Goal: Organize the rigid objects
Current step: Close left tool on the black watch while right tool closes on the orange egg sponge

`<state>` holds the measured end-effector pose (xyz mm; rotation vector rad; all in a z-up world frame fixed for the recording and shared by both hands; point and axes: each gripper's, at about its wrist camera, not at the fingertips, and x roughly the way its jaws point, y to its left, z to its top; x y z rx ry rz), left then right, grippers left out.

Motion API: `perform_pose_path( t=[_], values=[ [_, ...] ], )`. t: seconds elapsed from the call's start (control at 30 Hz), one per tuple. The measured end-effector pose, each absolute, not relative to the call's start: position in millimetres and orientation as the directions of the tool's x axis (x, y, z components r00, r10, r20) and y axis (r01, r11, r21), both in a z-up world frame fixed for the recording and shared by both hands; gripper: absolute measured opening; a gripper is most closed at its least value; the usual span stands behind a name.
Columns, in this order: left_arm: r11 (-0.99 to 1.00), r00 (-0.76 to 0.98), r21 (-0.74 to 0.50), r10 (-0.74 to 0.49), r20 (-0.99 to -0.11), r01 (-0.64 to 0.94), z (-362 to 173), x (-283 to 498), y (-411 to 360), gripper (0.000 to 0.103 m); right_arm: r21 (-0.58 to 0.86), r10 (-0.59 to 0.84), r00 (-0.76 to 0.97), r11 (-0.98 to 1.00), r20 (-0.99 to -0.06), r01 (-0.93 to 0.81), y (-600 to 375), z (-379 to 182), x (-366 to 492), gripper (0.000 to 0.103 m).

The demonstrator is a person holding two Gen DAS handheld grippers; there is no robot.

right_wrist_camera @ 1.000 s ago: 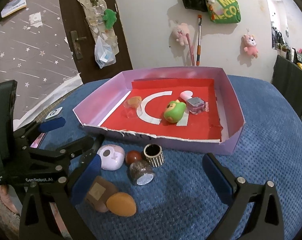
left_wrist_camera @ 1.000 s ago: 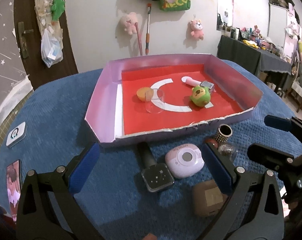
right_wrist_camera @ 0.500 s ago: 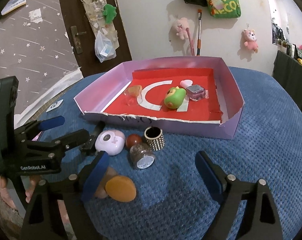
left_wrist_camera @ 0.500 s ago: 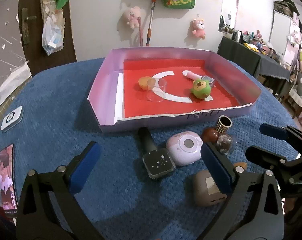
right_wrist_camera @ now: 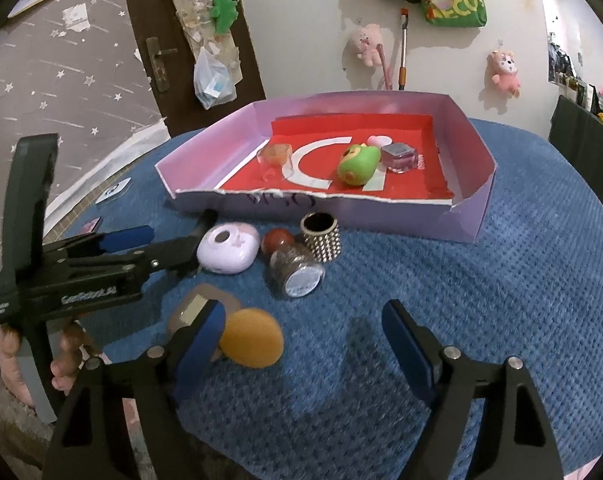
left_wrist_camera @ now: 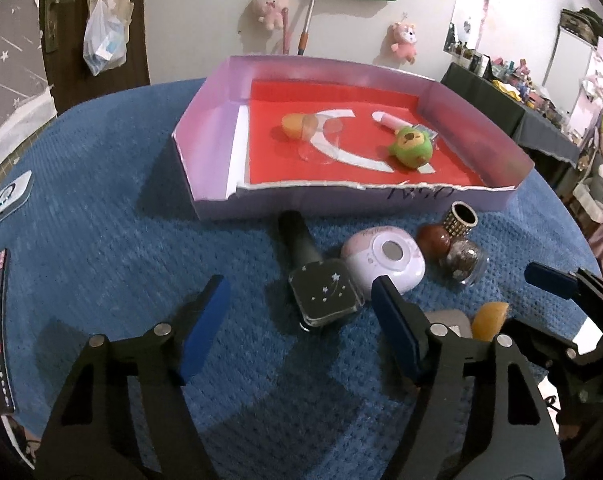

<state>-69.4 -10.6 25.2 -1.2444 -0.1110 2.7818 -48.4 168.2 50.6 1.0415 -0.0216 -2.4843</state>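
A: Which thing does the left gripper (left_wrist_camera: 301,308) go for?

B: I judge it is the dark bottle (left_wrist_camera: 315,270) with the square star face. It lies on the blue cloth (left_wrist_camera: 101,220), just in front of the purple tray (left_wrist_camera: 205,148), directly ahead of the left fingers and between their lines, but a little beyond the tips.

A: How does it lie?

B: On its side. Its long axis runs from the gripper toward the tray, slightly to the left; the dark neck points at the tray wall and the square face points back to the camera. So the blue pads (left_wrist_camera: 205,316) stand on both sides of the narrow width.

A: And the jaws?

B: They are closing, at a middle width, and nothing is pressed yet. The right pad is very near the pink round case (left_wrist_camera: 385,260), which touches the bottle.

A: The right gripper (right_wrist_camera: 301,340)?

B: Also closing, rather wide, empty. The orange sponge (right_wrist_camera: 251,338) lies just beside its left finger, so this hand is the nearer one for it
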Motion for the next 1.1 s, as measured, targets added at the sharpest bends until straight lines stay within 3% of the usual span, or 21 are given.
perform_pose_path(
  t=[0.5,0.83,0.93,1.1],
  values=[
    [-0.994,-0.659,-0.096,0.103,-0.745,-0.047,22,-67,-12,0.07,0.021,-0.29,-0.639,-0.919,-0.712,0.394,154,36,-36,0.081],
    [-0.995,-0.65,-0.074,0.097,-0.754,-0.063,17,-68,-2,0.07,0.036,-0.319,-0.639,-0.91,-0.7,0.414,148,36,-40,0.081],
    [-0.994,-0.644,-0.094,0.111,-0.757,-0.061,16,-71,-6,0.058,0.021,-0.311,-0.645,-0.91,-0.698,0.415,144,34,-44,0.078],
    [-0.991,-0.643,-0.112,0.129,-0.755,-0.066,16,-73,-7,0.055,0.076,-0.348,-0.628,-0.906,-0.696,0.417,145,32,-56,0.071]
  ],
)
